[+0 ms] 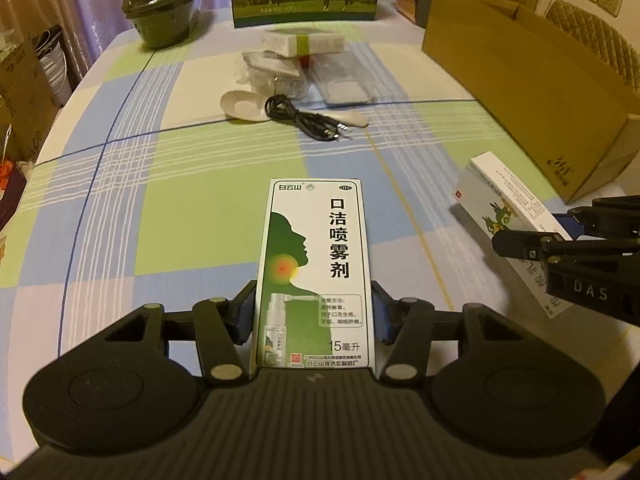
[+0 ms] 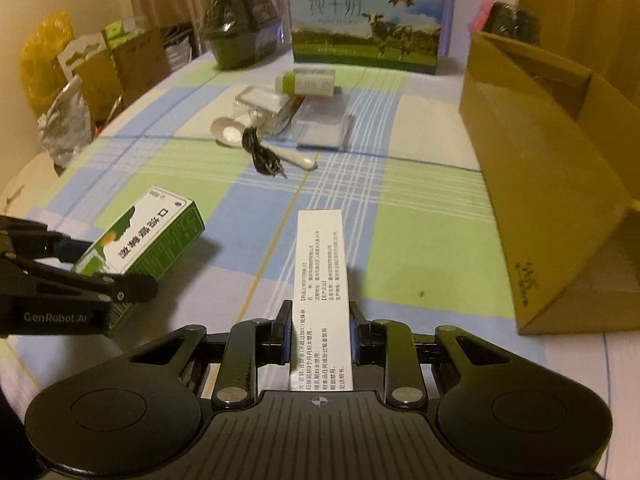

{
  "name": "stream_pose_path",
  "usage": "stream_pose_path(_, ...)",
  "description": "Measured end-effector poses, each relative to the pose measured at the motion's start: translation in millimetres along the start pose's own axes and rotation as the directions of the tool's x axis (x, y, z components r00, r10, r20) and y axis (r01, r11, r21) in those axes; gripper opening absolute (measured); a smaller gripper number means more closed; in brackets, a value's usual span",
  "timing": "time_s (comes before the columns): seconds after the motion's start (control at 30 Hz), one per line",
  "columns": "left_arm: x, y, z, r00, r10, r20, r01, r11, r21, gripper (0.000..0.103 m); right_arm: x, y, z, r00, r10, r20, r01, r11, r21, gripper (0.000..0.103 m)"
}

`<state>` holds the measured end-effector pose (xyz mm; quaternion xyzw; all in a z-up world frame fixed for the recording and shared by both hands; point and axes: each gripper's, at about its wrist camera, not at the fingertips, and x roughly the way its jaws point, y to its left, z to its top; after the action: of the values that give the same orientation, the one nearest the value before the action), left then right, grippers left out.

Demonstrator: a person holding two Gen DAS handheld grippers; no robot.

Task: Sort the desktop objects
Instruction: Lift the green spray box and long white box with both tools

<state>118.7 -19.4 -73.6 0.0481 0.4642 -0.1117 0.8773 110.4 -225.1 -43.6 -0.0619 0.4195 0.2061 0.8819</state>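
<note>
My left gripper (image 1: 314,314) is shut on a green and white spray box (image 1: 316,264), held just above the checked tablecloth. In the right wrist view that spray box (image 2: 148,242) shows at the left, with the left gripper (image 2: 80,268) clamped on it. My right gripper (image 2: 320,334) is shut on a white medicine box (image 2: 320,280) with small print, held edge up. In the left wrist view this white medicine box (image 1: 508,220), printed with a green bird, sits at the right in the right gripper (image 1: 536,240).
An open cardboard box (image 2: 552,184) stands at the right. Mid-table lie a black cable (image 1: 304,118), a white spoon (image 1: 244,106), clear plastic cases (image 2: 320,124) and a small white and green box (image 1: 300,42). A milk carton (image 2: 366,20) and a dark wrapped pot (image 1: 160,8) stand at the back.
</note>
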Motion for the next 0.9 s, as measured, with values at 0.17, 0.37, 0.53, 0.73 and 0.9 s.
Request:
stream_pose_path(0.17,-17,-10,0,1.000,-0.004,0.019,0.004,1.000,0.012,0.051,-20,0,-1,1.000,-0.002,0.031,0.001,1.000,0.020,0.023)
stream_pose_path(0.37,-38,-23,6,0.998,-0.016,0.053,0.015,1.000,0.026,0.051,-46,-6,2,0.997,-0.010,0.071,0.007,0.999,0.043,0.023)
stream_pose_path(0.53,-50,-37,14,0.996,-0.031,0.078,0.027,0.998,0.049,0.051,-63,-14,4,0.995,-0.027,0.098,0.021,0.998,0.062,0.023)
stream_pose_path(0.73,-60,-59,29,0.993,-0.062,0.104,0.054,0.995,0.080,0.051,-91,-27,17,0.985,-0.052,0.162,0.041,0.996,0.074,0.023)
stream_pose_path(0.9,-68,-88,56,0.984,-0.107,0.143,0.090,0.988,0.124,0.051,-115,-51,37,0.968,-0.092,0.232,0.072,0.993,0.093,0.023)
